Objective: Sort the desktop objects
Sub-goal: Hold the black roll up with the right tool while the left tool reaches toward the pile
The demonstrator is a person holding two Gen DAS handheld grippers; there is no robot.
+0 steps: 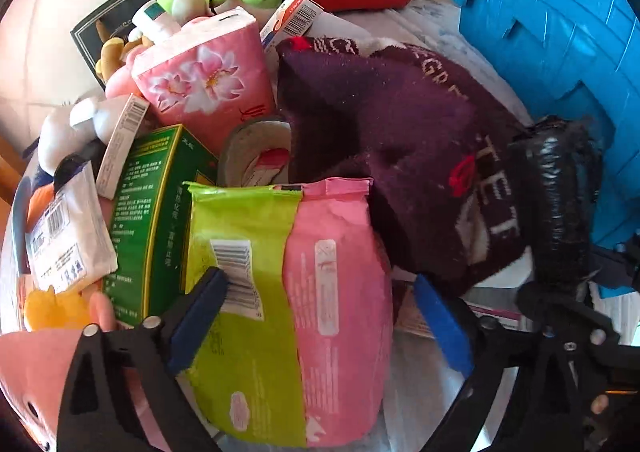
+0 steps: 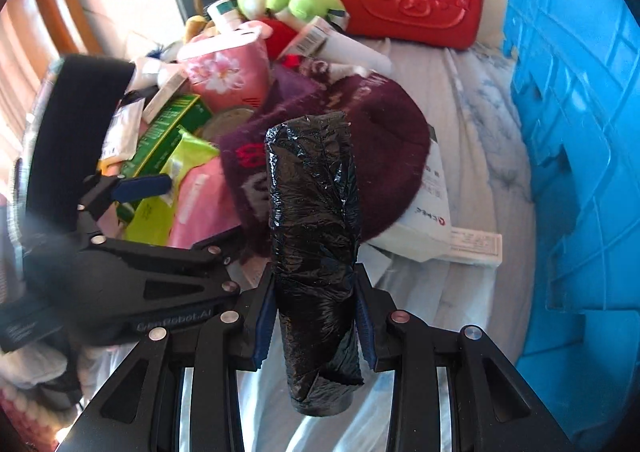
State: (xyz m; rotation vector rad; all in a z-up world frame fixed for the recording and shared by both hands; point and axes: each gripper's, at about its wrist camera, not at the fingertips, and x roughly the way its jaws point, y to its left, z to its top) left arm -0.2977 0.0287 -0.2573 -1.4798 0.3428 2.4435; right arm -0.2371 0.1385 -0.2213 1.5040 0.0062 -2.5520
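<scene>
Between right jaws, black roll (image 2: 316, 252)

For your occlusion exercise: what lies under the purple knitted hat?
A white printed box sticks out from under the purple knitted hat on its right side. How far the box runs underneath, and anything else there, is covered.

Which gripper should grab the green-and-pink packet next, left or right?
Left. The left gripper is open with its pads either side of the green-and-pink packet, while the right gripper is already shut on the black bag roll.
</scene>
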